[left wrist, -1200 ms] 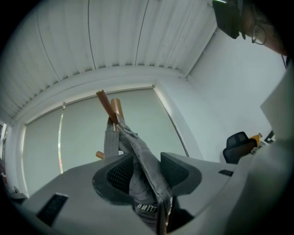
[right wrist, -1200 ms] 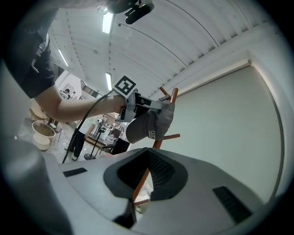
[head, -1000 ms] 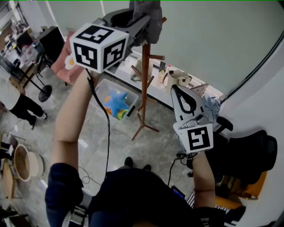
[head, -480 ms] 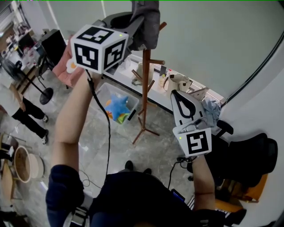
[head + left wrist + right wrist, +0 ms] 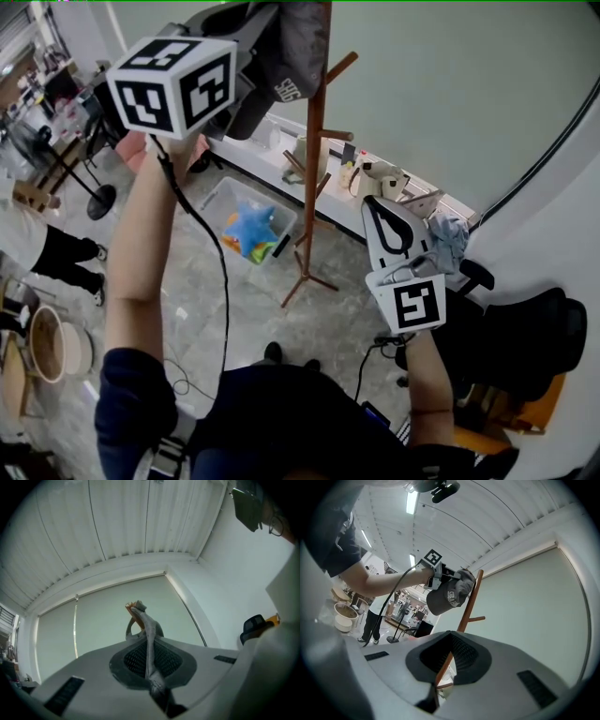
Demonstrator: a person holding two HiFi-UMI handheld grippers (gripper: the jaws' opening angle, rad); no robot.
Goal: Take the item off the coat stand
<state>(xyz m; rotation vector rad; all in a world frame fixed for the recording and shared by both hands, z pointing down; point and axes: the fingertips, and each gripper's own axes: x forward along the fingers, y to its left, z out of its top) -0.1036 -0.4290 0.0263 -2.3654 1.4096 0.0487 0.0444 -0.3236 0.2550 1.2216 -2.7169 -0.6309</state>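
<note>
From the head view, a person raises the left tool (image 5: 262,33) to the top of a wooden coat stand (image 5: 311,178), where a grey cap (image 5: 286,70) hangs against the pole's upper end. Whether the cap has cleared its peg cannot be told from here. The step in hand looks to be the lift-off. It is likely best done by carrying the cap up and away from the pole in one smooth arc, grip firm, so the fabric does not snag on a peg or rock the stand. The right tool (image 5: 375,199) is held lower and to the side, well apart from the stand and touching nothing.

In the left gripper view, the left tool (image 5: 137,611) is clenched on a thin fold of the cap (image 5: 150,644). The grey cloth runs up the seam between the two pads with no gap either side, and only ceiling and wall show behind.

The right gripper view looks along the right tool (image 5: 448,633), whose jaws stand together and empty — the coat stand (image 5: 471,602) shows only in the distance through the slit. Beyond, the left tool (image 5: 457,576) grips the cap (image 5: 446,597) by its crown, right beside the pole's top, brim hanging down.
</note>
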